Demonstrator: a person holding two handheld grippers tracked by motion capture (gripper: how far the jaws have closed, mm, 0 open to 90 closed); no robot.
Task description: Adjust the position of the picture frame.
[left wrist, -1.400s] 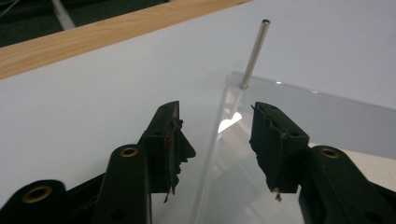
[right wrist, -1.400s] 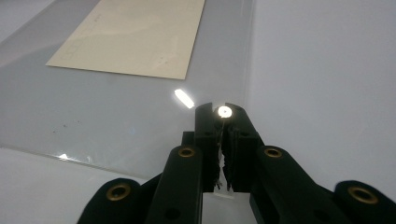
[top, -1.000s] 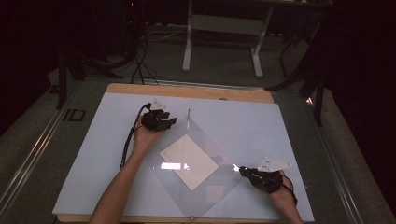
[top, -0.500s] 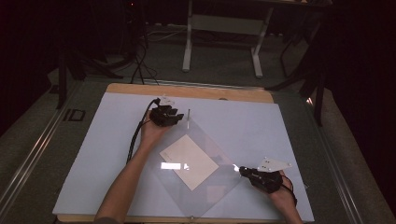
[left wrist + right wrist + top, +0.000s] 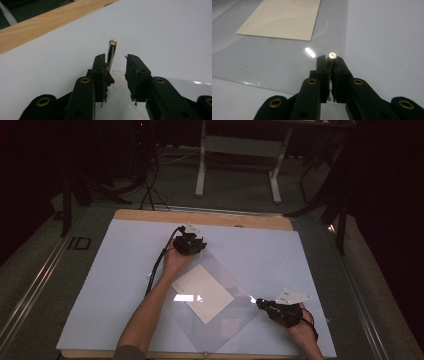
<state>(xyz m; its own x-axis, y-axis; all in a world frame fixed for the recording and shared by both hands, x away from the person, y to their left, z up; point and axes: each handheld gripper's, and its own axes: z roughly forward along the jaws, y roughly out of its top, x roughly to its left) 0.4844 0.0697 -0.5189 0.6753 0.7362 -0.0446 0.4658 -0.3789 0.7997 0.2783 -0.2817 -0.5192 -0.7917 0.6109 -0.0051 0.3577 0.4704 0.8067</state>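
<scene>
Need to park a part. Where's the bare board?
Free: white board left of the left forearm, and its far right between clear sheet and wooden edge. Crowded: the sheet with its paper and both tools.

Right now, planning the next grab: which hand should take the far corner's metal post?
The left gripper: its fingers, just closing, flank the post, not yet gripping; the right gripper is shut on another post.

One clear plastic sheet [image 5: 220, 320] lies on one white table [image 5: 100, 285]; one cream card [image 5: 202, 293] rests on it; two upright metal pins [image 5: 111, 53] show; two grippers [image 5: 189, 244].
</scene>
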